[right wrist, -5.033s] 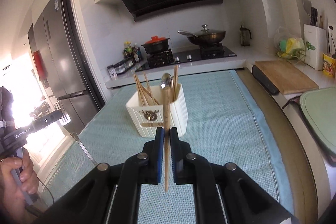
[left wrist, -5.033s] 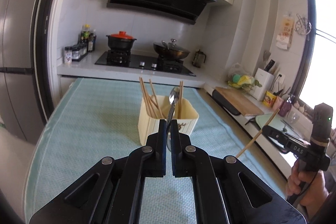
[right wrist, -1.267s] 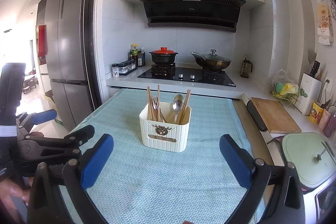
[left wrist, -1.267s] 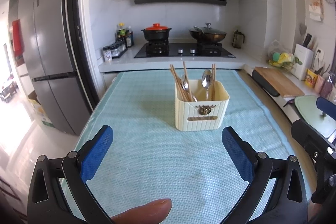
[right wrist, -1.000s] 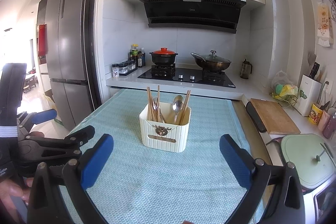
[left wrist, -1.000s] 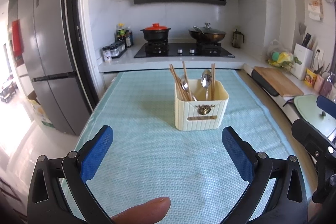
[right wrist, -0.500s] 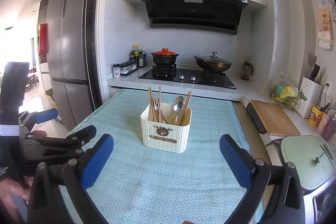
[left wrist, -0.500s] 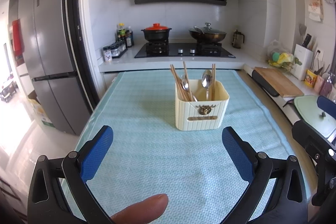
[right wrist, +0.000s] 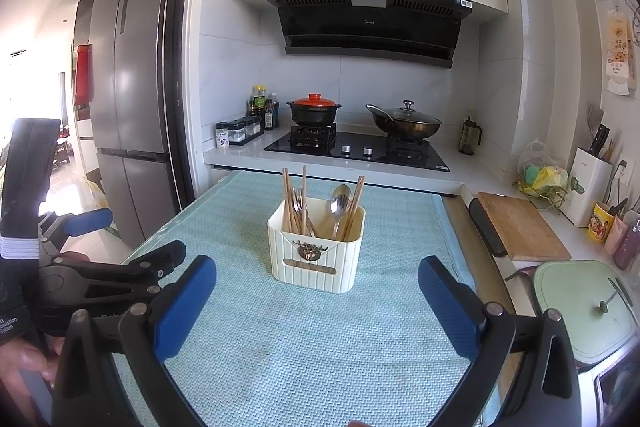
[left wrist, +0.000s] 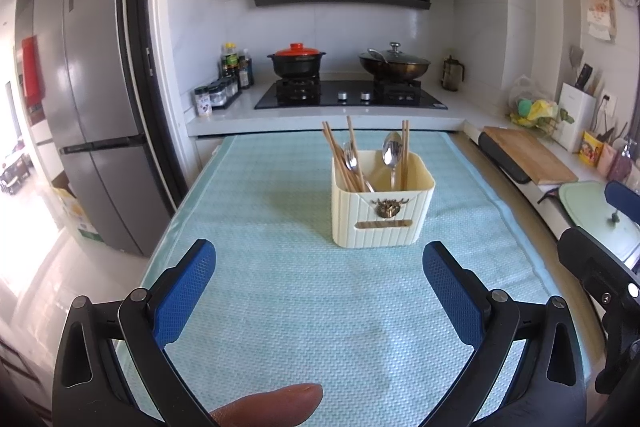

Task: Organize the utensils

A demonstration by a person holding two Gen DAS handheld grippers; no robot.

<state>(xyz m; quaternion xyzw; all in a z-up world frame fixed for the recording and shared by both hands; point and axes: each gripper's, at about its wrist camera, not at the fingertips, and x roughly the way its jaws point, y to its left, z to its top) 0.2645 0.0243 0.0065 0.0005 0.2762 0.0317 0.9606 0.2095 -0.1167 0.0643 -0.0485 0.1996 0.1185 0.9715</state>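
A cream ribbed utensil holder stands upright in the middle of a pale teal mat. Wooden chopsticks and metal spoons stand upright inside it. My left gripper hangs wide open in front of the holder, nothing between its blue pads. My right gripper is also wide open and empty, well short of the holder. In the right wrist view the left gripper shows at the left edge.
A fingertip shows at the bottom of the left wrist view. Behind the mat is a stove with a red-lidded pot and a wok. A cutting board and green lid lie right; a fridge stands left.
Five seconds ago the left gripper held a spoon and the right a chopstick at the holder. Both now stand open and empty, pulled back. Over the last second, nothing has visibly moved.
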